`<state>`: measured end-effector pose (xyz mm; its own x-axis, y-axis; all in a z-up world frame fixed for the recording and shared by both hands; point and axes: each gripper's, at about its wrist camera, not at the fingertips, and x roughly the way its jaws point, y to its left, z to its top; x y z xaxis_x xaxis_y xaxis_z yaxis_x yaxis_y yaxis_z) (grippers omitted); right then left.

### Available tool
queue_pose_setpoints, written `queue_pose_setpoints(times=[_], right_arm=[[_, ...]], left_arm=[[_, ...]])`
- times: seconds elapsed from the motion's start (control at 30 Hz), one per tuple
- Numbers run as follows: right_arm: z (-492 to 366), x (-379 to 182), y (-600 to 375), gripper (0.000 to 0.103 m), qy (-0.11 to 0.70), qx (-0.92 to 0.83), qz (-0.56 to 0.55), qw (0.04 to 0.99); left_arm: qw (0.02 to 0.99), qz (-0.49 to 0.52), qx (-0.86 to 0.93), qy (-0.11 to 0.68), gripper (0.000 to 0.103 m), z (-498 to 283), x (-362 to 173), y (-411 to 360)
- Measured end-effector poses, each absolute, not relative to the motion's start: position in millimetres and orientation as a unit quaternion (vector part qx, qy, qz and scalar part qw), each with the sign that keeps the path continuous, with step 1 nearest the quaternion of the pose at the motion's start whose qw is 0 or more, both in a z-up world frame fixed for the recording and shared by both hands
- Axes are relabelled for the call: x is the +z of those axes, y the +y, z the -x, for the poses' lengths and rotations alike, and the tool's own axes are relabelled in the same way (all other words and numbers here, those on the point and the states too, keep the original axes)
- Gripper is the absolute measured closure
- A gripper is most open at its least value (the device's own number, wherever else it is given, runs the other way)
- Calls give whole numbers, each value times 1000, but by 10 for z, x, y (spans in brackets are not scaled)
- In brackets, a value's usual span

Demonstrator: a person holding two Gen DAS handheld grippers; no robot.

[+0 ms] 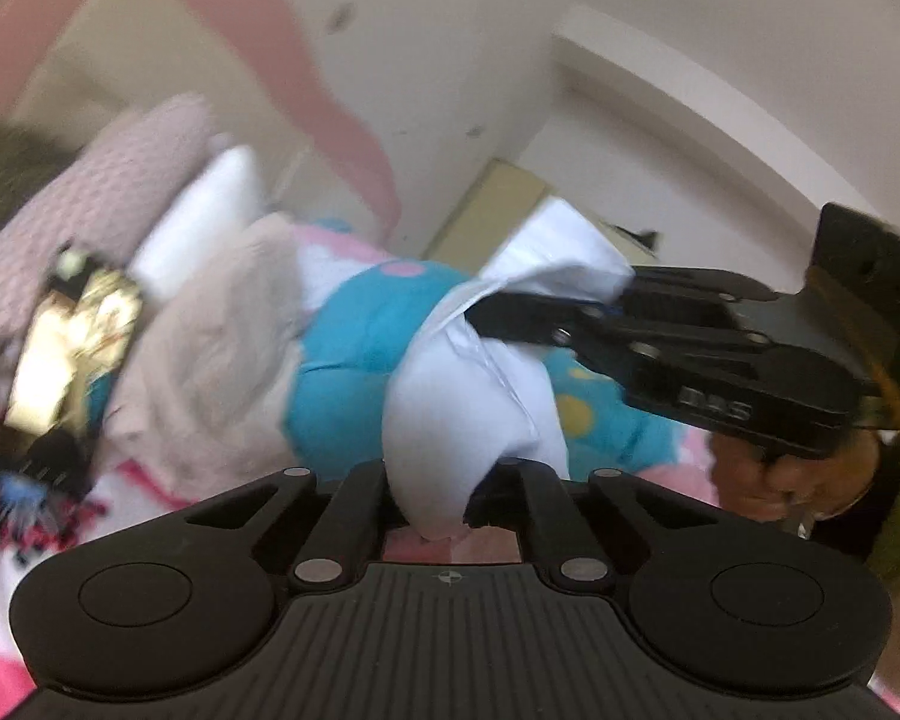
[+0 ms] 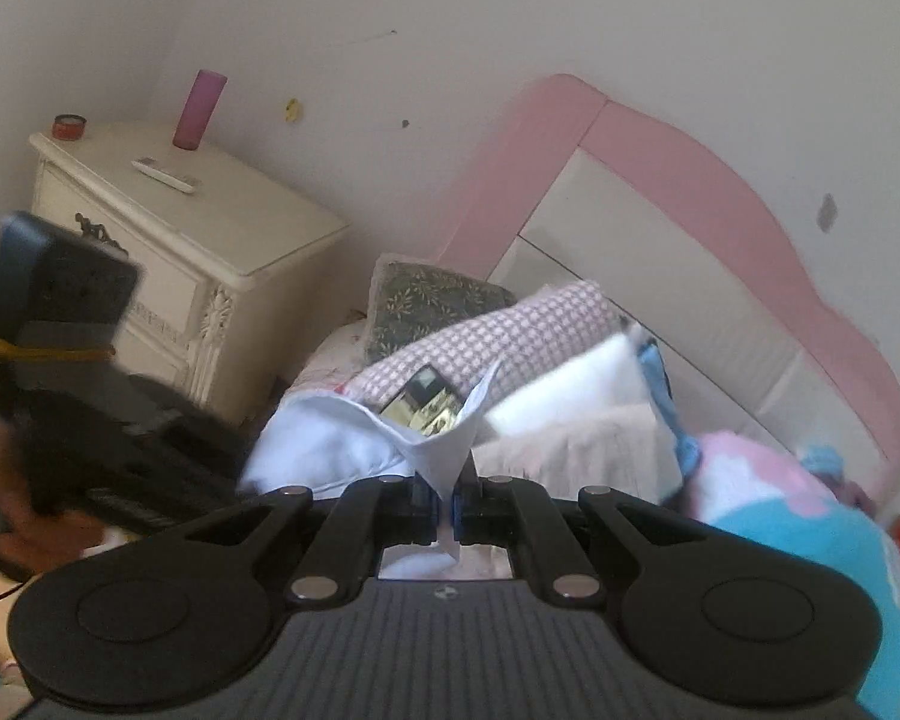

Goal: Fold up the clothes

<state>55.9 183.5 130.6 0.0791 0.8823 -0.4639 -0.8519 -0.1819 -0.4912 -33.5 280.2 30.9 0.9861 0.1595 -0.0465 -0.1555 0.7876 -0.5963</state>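
A white garment (image 1: pixel 450 420) hangs bunched above the bed, held between both grippers. At the bottom of the left wrist view my left gripper (image 1: pixel 441 498) is shut on a thick fold of it, and the cloth hides the fingertips. My right gripper (image 1: pixel 492 318) comes in from the right, held by a hand (image 1: pixel 810 474), and pinches the same garment higher up. In the right wrist view the right gripper (image 2: pixel 447 510) is shut on a thin white corner of the garment (image 2: pixel 324 450). The left gripper (image 2: pixel 150 468) shows there as a dark blur at the left.
Below lies a bed with a pink headboard (image 2: pixel 690 162), a blue dotted blanket (image 1: pixel 354 372), a beige garment (image 1: pixel 210 360), a checked pink pillow (image 2: pixel 510 330) and a dark leafy pillow (image 2: pixel 432 300). A cream nightstand (image 2: pixel 210 240) carries a pink cylinder (image 2: pixel 198 111), a remote (image 2: pixel 165 174) and a red tin (image 2: pixel 69 126).
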Motion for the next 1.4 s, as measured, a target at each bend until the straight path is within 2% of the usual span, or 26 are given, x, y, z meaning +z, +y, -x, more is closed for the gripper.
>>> queue_pose_setpoints(times=[0.03,0.1,0.17,0.2,0.23,0.33,0.43,0.6,0.7,0.9,1.0,1.13,1.27,1.4], right_arm=[[-579,1235,1961,96,-24,678,362,639],[-625,1032,2242,84,-25,675,360,643],[-705,757,2515,45,-11,656,355,666],[-752,595,2657,38,-3,637,357,683],[-818,430,2787,35,10,612,362,703],[-1052,50,3007,36,58,541,373,752],[-1289,29,2747,36,89,527,338,775],[-1620,399,1794,35,107,487,261,827],[-1707,623,1093,35,128,438,182,871],[-1564,566,-93,35,232,397,19,888],[-1418,419,-422,35,276,376,-25,884],[-1307,222,-714,35,317,355,-84,875],[-1269,43,-928,35,343,337,-125,868],[-1303,-62,-1098,35,359,333,-163,856]], left_arm=[[939,332,95,5,99,341,236,2859],[923,365,117,27,100,336,74,2975],[905,398,141,59,100,279,-156,3090],[894,415,151,81,100,230,-304,3154],[886,423,163,98,100,201,-432,3197],[869,424,209,147,100,145,-735,3303],[856,450,207,147,100,234,-838,3410],[844,488,178,137,100,443,-843,3631],[841,488,160,170,100,459,-863,3702],[843,473,150,206,96,549,-857,3689],[851,452,158,218,92,650,-803,3603],[857,422,187,230,65,774,-776,3540],[850,418,219,235,65,901,-771,3579],[862,384,259,205,65,1101,-577,3491]])
